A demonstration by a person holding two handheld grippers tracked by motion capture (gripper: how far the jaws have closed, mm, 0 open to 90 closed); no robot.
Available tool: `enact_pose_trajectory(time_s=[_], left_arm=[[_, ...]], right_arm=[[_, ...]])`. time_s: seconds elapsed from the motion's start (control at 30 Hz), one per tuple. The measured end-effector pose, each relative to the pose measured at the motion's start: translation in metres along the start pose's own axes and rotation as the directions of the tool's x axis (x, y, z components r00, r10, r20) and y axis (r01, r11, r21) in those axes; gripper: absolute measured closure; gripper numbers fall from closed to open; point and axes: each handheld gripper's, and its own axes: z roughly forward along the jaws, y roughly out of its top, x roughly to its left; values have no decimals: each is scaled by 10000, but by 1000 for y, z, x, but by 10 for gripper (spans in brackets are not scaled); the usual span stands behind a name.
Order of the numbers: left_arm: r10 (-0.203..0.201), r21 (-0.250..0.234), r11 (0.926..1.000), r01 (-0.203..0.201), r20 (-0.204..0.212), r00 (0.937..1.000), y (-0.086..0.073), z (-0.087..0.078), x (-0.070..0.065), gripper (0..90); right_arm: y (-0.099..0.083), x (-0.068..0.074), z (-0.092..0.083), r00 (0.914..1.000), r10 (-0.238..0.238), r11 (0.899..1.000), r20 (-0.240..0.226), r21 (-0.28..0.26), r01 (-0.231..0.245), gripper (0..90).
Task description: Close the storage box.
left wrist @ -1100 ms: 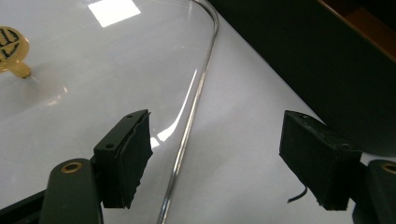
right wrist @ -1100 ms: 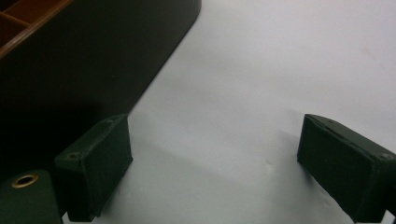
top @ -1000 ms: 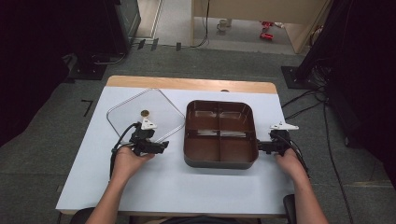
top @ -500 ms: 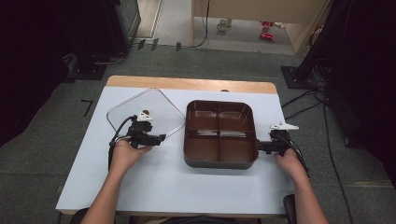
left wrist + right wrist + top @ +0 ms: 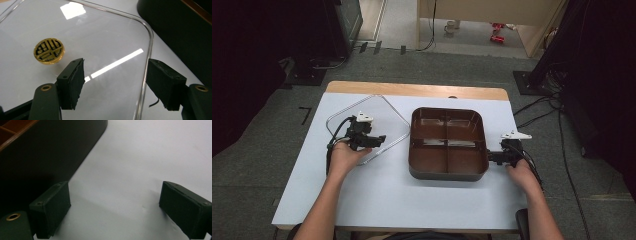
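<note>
From the high view, a clear, square, round-cornered plastic lid (image 5: 367,125) is lying flat near the white table's (image 5: 377,200) left edge, just beside a brown four-compartment plastic tray (image 5: 447,142); the left gripper (image 5: 373,141) is hanging over the lid's near edge, the nearer hand to it. In the left gripper view, the jaws are gaping, straddling the lid's rim beside a gold medallion (image 5: 49,50). In the right gripper view, the right gripper (image 5: 115,210) is spreading empty beside the tray's wall.
</note>
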Motion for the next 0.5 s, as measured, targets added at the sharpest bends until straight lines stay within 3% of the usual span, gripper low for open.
enact_pose_trajectory(time_s=[0.5], left_arm=[[-457,-240,9987,443,-642,9969,15,6,33,327]], right_arm=[[0,0,0,10000,-7,10000,8,-12,7,94]])
